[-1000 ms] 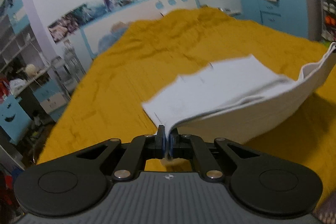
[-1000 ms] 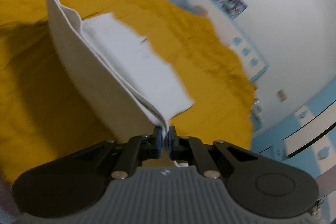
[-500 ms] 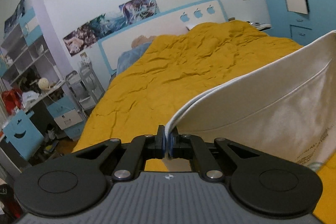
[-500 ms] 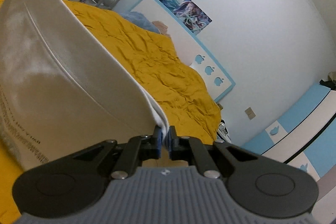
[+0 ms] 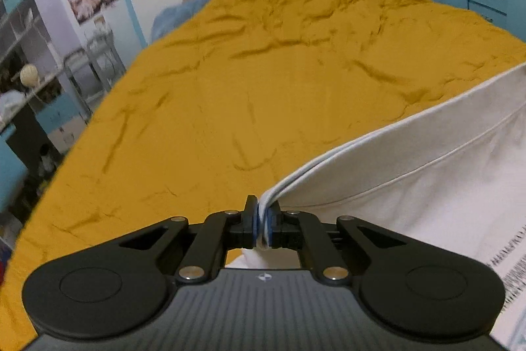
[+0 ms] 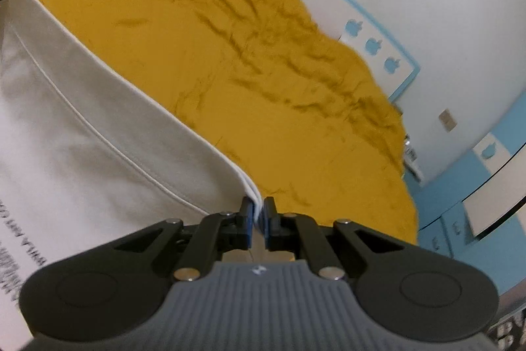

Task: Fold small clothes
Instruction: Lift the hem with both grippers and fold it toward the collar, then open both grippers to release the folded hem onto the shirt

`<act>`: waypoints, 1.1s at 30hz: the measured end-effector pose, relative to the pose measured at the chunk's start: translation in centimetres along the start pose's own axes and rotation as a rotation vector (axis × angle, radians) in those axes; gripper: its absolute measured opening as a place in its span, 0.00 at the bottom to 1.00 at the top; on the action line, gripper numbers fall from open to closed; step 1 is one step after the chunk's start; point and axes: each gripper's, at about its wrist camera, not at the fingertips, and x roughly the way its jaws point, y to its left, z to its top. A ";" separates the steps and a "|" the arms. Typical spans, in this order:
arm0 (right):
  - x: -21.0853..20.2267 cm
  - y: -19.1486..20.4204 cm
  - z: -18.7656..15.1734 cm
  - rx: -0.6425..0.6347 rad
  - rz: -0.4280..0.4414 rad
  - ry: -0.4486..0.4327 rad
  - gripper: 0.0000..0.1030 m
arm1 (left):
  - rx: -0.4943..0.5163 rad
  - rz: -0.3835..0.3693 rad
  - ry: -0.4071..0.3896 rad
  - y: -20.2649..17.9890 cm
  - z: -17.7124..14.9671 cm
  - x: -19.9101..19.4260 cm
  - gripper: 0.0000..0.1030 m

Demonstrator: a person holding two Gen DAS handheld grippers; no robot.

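The room is a bedroom with white and light blue walls, and a bed (image 5: 263, 81) covered by a wrinkled mustard-yellow blanket fills the middle of both views.

In the left wrist view, the left hand-held gripper (image 5: 262, 221) is at the lower centre of the frame, clenched on a corner of the white garment (image 5: 427, 180). From there the cloth runs to the right edge of the frame, with a doubled hem along its top and small printed text at the lower right. In the right wrist view, the right hand-held gripper (image 6: 258, 214) is also at the lower centre and is closed on the other corner, and the same garment (image 6: 82, 127) spreads toward the upper left of the frame. The garment hangs stretched between the two, lifted above the blanket; whether its lower part touches the bed is hidden.

My judgement is that the step in hand is carrying the doubled cloth to make a fold. The next move probably calls for lowering both corners together onto the blanket, keeping the edge tight and level, so the layers stay aligned before release.

Shelves (image 5: 19, 32) with small objects stand at the left edge of the left view; what they hold is too blurred to name.
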 end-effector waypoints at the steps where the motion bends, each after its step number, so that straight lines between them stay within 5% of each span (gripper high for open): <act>1: 1.2 0.4 -0.3 0.003 0.002 0.010 0.00 | -0.004 0.005 0.006 0.1 -0.2 0.6 0.11; 6: 5.4 1.3 -0.9 0.031 0.008 0.034 0.04 | -0.081 0.040 0.011 1.2 -0.5 2.3 0.26; 8: 6.1 1.3 -1.0 0.053 0.002 0.032 0.26 | -0.110 0.032 0.033 1.9 -0.3 2.5 0.44; 11: 5.4 1.1 -1.2 0.071 -0.042 0.009 0.50 | -0.156 0.011 0.027 3.5 -0.6 1.1 0.50; 16: 2.2 -0.2 -2.0 0.151 -0.002 0.022 0.50 | -0.231 -0.069 0.040 5.5 -1.5 -2.3 0.50; 20: -1.3 -1.1 -3.8 0.285 0.088 0.072 0.56 | -0.358 -0.196 0.062 7.5 -3.6 -5.2 0.61; 25: -6.8 -1.2 -8.3 0.474 0.211 0.147 0.62 | -0.529 -0.274 0.107 9.6 -8.5 -8.3 0.64; 33: -10.5 -0.6 -17.0 0.848 0.285 0.252 0.65 | -0.777 -0.349 0.161 9.7 -14.6 -10.0 0.64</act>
